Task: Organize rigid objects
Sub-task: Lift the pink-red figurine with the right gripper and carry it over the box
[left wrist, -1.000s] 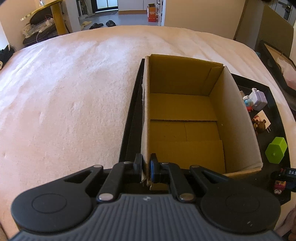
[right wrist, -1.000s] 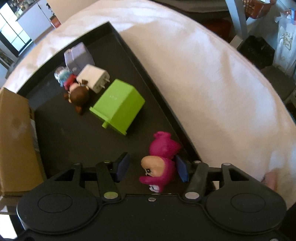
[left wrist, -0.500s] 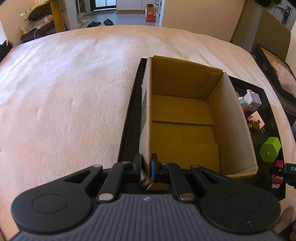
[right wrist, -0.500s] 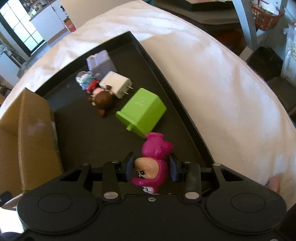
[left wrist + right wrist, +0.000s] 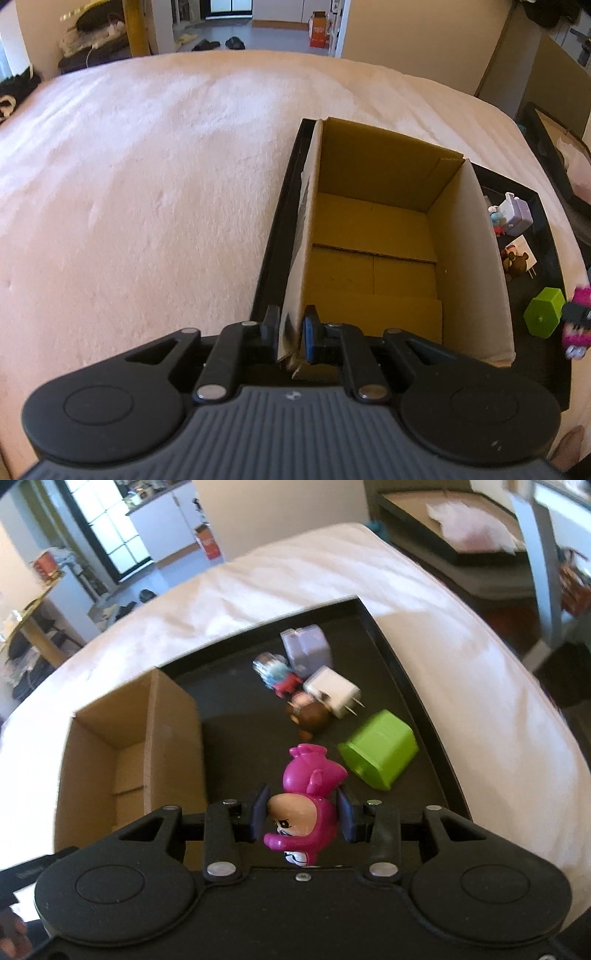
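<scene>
My left gripper [image 5: 290,334] is shut on the near left wall of an open, empty cardboard box [image 5: 373,236] that stands on a black tray [image 5: 546,221]. My right gripper [image 5: 303,816] is shut on a pink figurine [image 5: 308,797] and holds it above the tray [image 5: 236,716], right of the box [image 5: 125,753]. The pink figurine [image 5: 578,321] also shows at the right edge of the left wrist view. On the tray lie a green block [image 5: 380,753], a brown bear figure [image 5: 312,712], a white charger [image 5: 332,692], a lilac charger [image 5: 304,650] and a small blue-red figure [image 5: 275,670].
The tray sits on a pale pink bedspread [image 5: 147,184] that spreads wide to the left. A second dark tray [image 5: 554,147] lies at the far right. Room furniture stands beyond the bed edge.
My right gripper closed on the pink figurine and lifted it up and back from the tray. My left gripper kept its hold on the box wall.
</scene>
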